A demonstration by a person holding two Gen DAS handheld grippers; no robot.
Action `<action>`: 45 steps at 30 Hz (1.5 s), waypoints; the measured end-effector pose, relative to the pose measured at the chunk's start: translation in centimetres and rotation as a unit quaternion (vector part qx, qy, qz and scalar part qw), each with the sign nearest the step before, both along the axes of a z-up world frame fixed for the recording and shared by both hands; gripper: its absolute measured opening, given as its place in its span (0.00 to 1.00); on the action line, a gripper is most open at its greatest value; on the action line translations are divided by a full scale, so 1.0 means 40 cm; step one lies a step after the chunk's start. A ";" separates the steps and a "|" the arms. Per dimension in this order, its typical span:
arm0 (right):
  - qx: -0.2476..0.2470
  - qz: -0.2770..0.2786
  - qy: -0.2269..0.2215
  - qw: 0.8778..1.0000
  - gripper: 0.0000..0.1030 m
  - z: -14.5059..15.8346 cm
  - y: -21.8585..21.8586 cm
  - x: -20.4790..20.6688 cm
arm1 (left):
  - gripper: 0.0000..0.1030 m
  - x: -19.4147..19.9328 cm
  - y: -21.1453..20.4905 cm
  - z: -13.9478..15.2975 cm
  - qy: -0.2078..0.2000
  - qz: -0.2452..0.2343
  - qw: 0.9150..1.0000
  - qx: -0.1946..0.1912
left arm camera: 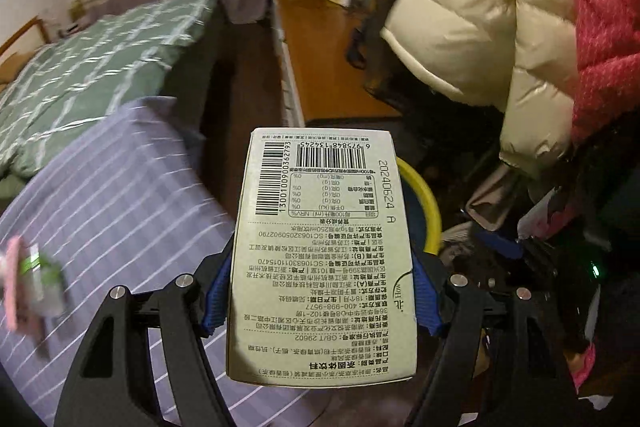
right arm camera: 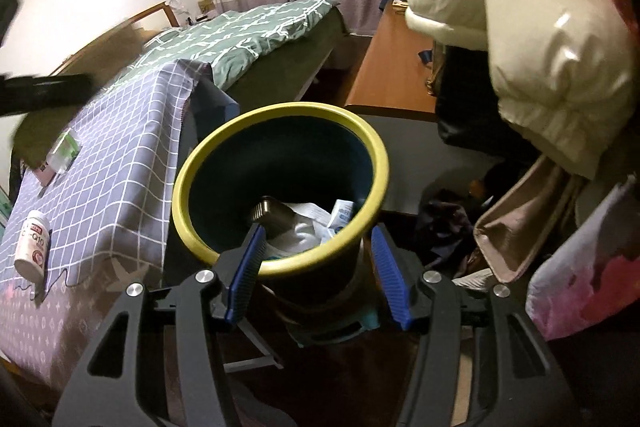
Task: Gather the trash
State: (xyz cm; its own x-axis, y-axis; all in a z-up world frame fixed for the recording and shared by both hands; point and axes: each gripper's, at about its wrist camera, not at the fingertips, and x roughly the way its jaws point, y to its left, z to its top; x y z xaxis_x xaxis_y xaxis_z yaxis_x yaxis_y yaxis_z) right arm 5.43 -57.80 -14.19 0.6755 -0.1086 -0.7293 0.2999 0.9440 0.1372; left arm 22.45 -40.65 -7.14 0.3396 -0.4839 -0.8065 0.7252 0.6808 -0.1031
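Observation:
My left gripper (left arm camera: 320, 291) is shut on a pale green drink carton (left arm camera: 322, 255) printed with barcodes, held in the air near the purple checked table. Behind the carton, part of the trash bin's yellow rim (left arm camera: 426, 199) shows. In the right wrist view, my right gripper (right arm camera: 318, 267) is open and empty, with its blue pads on either side of the dark bin with the yellow rim (right arm camera: 280, 187). The bin holds white paper trash (right arm camera: 308, 227) and a small carton. A blurred pink and green packet (left arm camera: 32, 279) lies on the table at the left.
A white pill bottle (right arm camera: 32, 247) and a clear packet (right arm camera: 60, 151) lie on the purple checked tablecloth (right arm camera: 100, 187). A bed with a green quilt (right arm camera: 248, 31) is behind. An orange desk (right arm camera: 392, 67), a cream puffer jacket (right arm camera: 540, 47) and bags crowd the right.

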 end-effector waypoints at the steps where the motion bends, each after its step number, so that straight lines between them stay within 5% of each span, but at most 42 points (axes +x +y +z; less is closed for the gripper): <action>1: 0.001 0.000 -0.001 1.000 0.51 -0.001 -0.003 -0.005 | 0.70 0.004 -0.031 -0.014 0.005 -0.003 1.000 0.005; 6: 0.011 0.001 -0.002 1.000 0.52 -0.011 -0.017 -0.014 | 0.70 0.033 -0.149 -0.068 0.010 -0.003 1.000 0.021; 9: 0.016 0.001 -0.002 1.000 0.52 -0.019 -0.024 -0.016 | 0.84 0.044 -0.187 -0.085 -0.003 0.002 1.000 0.019; 17: 0.028 0.005 -0.001 1.000 0.52 -0.027 -0.020 -0.011 | 0.87 0.059 -0.130 -0.030 -0.021 0.021 0.999 -0.014; 24: 0.030 0.025 0.004 0.999 0.52 -0.029 0.027 0.013 | 0.95 0.043 0.078 0.070 -0.045 0.065 0.995 -0.065; 33: 0.016 0.062 0.002 0.998 0.52 0.004 0.124 0.049 | 0.95 0.030 0.411 0.091 -0.073 0.165 0.980 -0.082; 45: -0.007 0.149 0.000 0.989 0.52 0.064 0.349 0.104 | 0.95 0.050 0.906 -0.041 -0.075 0.336 0.936 -0.072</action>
State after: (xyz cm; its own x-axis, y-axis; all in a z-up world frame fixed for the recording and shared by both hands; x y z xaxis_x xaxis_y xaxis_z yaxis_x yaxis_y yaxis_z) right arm 9.59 -43.82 -11.65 0.6798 0.0848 -0.7285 0.0090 0.9923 0.1239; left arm 24.44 -4.39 -8.78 0.7101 -0.2204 -0.6687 0.1520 0.9753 -0.1600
